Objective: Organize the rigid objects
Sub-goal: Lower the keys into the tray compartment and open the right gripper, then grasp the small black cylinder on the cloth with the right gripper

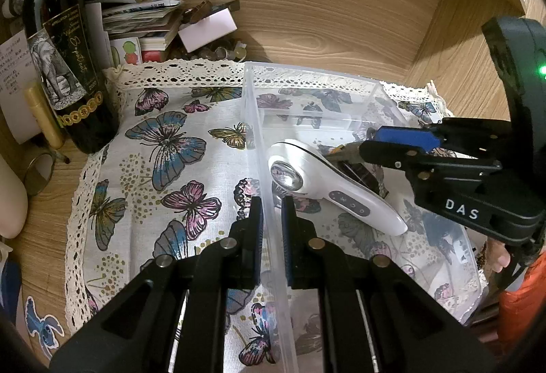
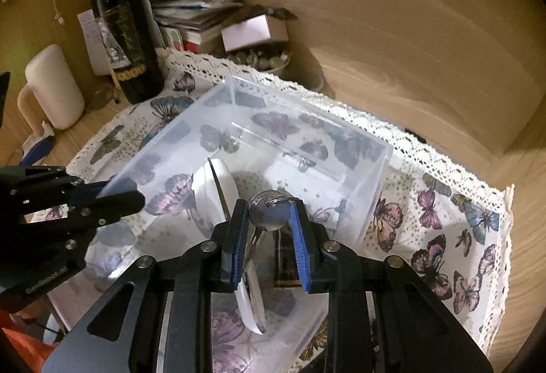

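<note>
A wood-grain bench (image 1: 341, 31) carries a lace-edged white cloth printed with butterflies (image 1: 163, 147), and on the cloth stands a clear rectangular plastic bin (image 2: 307, 120). A dark glass wine bottle (image 1: 65, 66) stands upright well apart from it at the cloth's corner. Inside the bin lies a white handheld device with a round metal head (image 1: 307, 178). The left claw (image 1: 272, 229) is clamped narrow on the bin's near wall, steadying it. The right claw (image 2: 268, 216) pinches a small bunch of silver keys on a ring (image 2: 269, 209) over the bin's interior, just beside the white device. The step in hand looks like dropping the keys in; next, the right claw should lower beside the device and spread.
</note>
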`<act>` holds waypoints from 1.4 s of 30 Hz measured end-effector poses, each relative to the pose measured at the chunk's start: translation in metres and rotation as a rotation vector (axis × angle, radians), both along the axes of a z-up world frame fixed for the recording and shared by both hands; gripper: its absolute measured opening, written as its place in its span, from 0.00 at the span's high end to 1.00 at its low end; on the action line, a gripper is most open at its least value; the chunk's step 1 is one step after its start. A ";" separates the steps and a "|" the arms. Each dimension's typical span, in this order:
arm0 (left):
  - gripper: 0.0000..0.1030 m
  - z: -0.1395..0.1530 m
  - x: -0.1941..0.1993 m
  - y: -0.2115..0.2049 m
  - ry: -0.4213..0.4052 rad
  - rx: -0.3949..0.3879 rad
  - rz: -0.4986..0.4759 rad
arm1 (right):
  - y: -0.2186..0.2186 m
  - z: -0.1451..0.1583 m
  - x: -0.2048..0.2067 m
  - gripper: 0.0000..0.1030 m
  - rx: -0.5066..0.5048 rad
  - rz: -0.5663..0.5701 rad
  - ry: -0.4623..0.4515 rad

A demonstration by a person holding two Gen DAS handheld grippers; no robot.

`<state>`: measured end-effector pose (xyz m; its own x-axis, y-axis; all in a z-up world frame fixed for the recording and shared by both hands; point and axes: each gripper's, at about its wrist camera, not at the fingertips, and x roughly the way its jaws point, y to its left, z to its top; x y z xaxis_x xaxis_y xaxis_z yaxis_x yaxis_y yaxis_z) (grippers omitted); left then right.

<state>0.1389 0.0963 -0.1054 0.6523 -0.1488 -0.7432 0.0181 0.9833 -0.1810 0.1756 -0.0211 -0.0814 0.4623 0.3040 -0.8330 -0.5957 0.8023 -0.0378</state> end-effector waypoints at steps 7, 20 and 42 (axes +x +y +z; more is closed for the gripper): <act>0.90 0.000 0.000 0.000 0.001 -0.001 0.001 | -0.003 0.001 0.000 0.77 0.006 -0.002 0.007; 0.90 0.000 0.000 0.001 0.000 -0.001 0.002 | -0.033 0.046 -0.020 0.67 0.049 -0.071 -0.132; 0.90 0.000 0.000 0.003 -0.001 -0.008 0.010 | -0.130 -0.006 -0.023 0.61 -0.010 -0.327 0.010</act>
<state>0.1388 0.0990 -0.1052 0.6545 -0.1480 -0.7415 0.0084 0.9820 -0.1886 0.1522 -0.1514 -0.0871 0.5260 0.1326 -0.8401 -0.3070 0.9508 -0.0421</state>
